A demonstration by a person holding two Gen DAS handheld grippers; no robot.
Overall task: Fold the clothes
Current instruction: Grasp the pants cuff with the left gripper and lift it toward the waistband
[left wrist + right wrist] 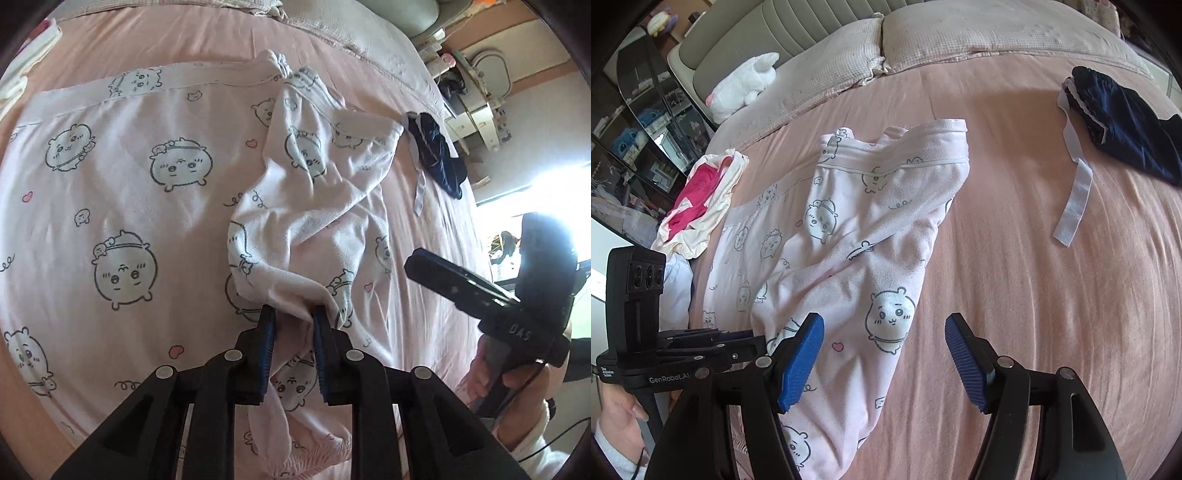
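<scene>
A pale pink pyjama garment (314, 221) printed with cartoon animals lies crumpled on the pink bed sheet (424, 229). One fold rises in a ridge to my left gripper (293, 317). That fold sits between the blue pads, which stand slightly apart, with a dark gap beside the left pad. In the right wrist view the same garment (849, 240) stretches away from the camera. My right gripper (884, 354) hovers wide open over its near right edge, holding nothing. The left gripper (738, 343) shows at the lower left, in a hand.
A navy garment (1126, 129) with a white strap (1075, 199) lies at the far right of the bed. A pink and cream garment (701, 199) lies at the left edge. A white plush toy (742, 85) and pillows (960, 33) are at the headboard. Glass shelves (646, 129) stand at the left.
</scene>
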